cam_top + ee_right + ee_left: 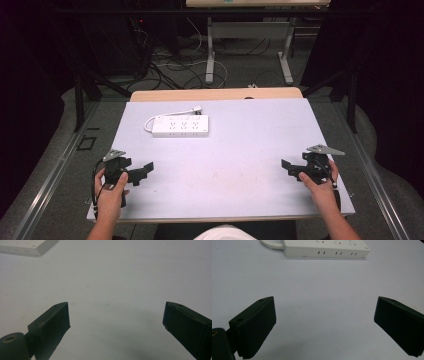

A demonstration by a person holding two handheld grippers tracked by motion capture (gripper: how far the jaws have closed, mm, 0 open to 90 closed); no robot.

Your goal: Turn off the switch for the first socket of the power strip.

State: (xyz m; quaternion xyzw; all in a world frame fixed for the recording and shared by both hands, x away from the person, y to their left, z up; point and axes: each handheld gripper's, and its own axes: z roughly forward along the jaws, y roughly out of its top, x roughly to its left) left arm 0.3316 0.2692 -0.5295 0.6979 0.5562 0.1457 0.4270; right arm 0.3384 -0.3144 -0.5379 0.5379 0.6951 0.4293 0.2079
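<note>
Two grippers, both parked on the near half of the table (pixel 240 165) with nothing in either one. The left gripper (pixel 142 171) sits at about 8 o'clock on the tabletop, the right gripper (pixel 289 167) at about 4 o'clock, and each is held by a hand at the near edge. Jaws on both stand wide apart; in each gripper view you see bare table between the two black pads.

What they're going for looks like the white power strip (pixel 180 126), lying flat at roughly 11 o'clock on the table, with its white cable (pixel 170 115) looping off the left end and running along the far side to a plug (pixel 197 108) at its end. It's well apart from both grippers. In the left gripper view it sits straight ahead at 12 o'clock (pixel 324 250); in the right gripper view just a corner peeks in at 10 o'clock (pixel 27 247).

So my read: this is the very start, reach not yet begun. Next move probably calls for the left gripper to travel forward toward 12 o'clock, keep the jaws spread, and line them up across the strip's narrow width or on the plug.
</note>
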